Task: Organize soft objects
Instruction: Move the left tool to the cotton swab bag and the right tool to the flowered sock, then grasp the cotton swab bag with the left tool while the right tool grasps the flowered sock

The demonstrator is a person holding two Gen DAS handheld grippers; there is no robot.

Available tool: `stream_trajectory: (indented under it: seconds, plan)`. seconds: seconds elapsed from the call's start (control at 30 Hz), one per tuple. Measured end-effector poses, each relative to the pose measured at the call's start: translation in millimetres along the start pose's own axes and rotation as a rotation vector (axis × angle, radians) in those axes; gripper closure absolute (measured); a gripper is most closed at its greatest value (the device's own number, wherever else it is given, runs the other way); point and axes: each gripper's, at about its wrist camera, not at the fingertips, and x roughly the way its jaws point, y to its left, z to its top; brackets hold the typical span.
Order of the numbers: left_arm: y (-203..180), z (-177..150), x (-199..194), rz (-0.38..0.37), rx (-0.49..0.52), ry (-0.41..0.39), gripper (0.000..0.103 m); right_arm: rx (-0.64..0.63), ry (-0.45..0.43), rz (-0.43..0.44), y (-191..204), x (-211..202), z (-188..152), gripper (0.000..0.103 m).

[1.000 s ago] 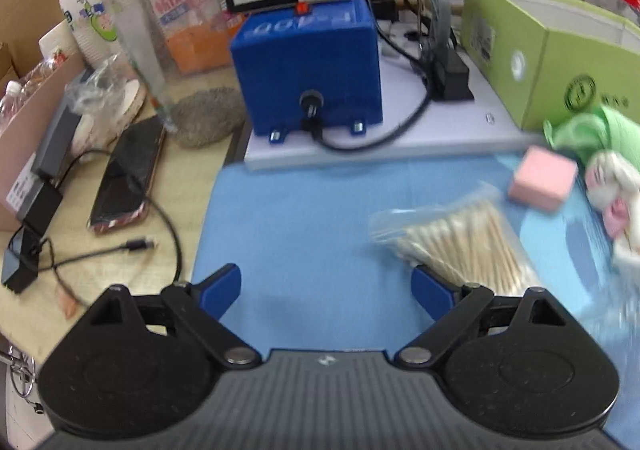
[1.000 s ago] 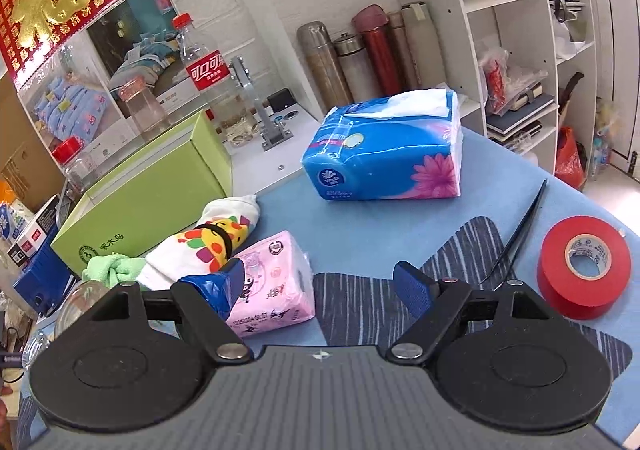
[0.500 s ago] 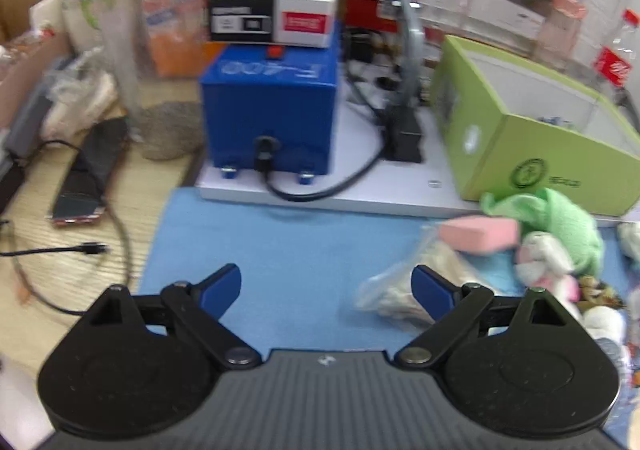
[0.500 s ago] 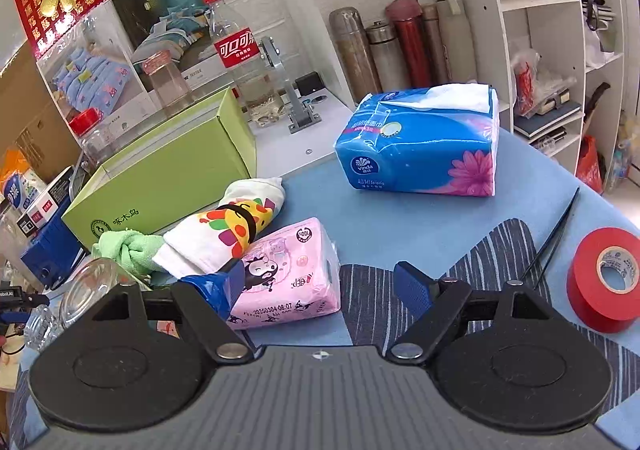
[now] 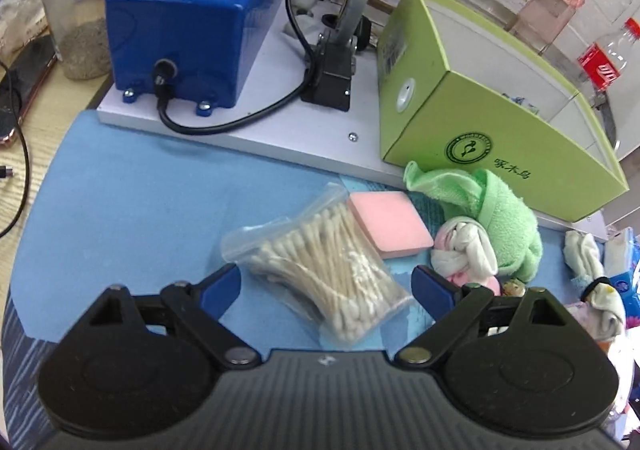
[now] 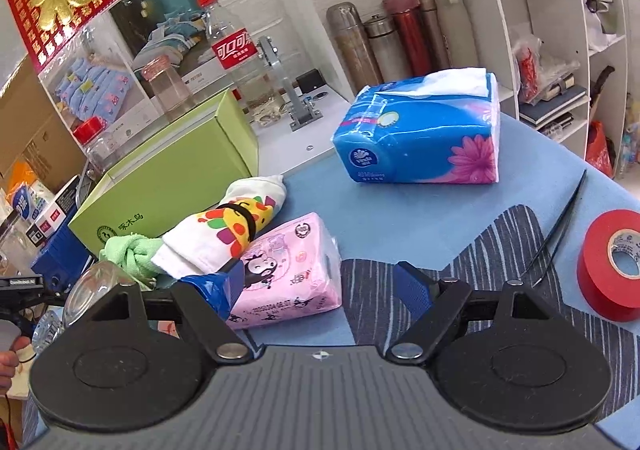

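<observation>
My left gripper (image 5: 326, 286) is open, its fingers on either side of a clear bag of cotton swabs (image 5: 320, 258) on the blue mat. A pink sponge (image 5: 390, 223), a green towel (image 5: 492, 213) and a white sock bundle (image 5: 464, 250) lie just beyond, by the open green box (image 5: 500, 121). My right gripper (image 6: 320, 286) is open and empty, its left finger beside a pink tissue pack (image 6: 286, 270). A rolled cartoon cloth (image 6: 228, 230), the green towel (image 6: 128, 250) and a blue tissue pack (image 6: 424, 141) lie ahead, with the green box (image 6: 172, 177) at left.
A blue machine (image 5: 188, 21) on a white board with a cable stands behind the mat. A phone (image 5: 20, 77) and cables lie at left. Red tape (image 6: 612, 262) and a black cable tie (image 6: 560, 226) lie at right. Bottles, flasks and shelves stand behind.
My left gripper has swung right and forward, so the swab bag now lies between its fingers. My right gripper has moved slightly nearer the pink tissue pack. Both stay open.
</observation>
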Motion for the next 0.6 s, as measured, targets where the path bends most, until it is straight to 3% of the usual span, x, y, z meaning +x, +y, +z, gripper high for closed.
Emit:
stream_trajectory:
  seconds: [0.23, 0.37, 0.47, 0.6]
  plan:
    - [-8.1, 3.7, 10.1, 0.088, 0.086, 0.018, 0.011, 0.052, -0.024, -0.006, -16.5, -6.8, 1.6, 0.035]
    - [16.0, -3.0, 1.5, 0.136, 0.093, 0.014, 0.01, 0.052, -0.029, -0.01, -16.3, -7.8, 2.6, 0.035]
    - [35.7, -2.2, -3.8, 0.141, 0.039, -0.002, 0.011, 0.036, -0.018, 0.002, -8.3, -3.3, 6.7, 0.035]
    - [34.1, -3.6, -1.7, 0.119, 0.058, -0.042, 0.011, -0.048, 0.009, 0.051, 19.4, 4.2, 21.8, 0.035]
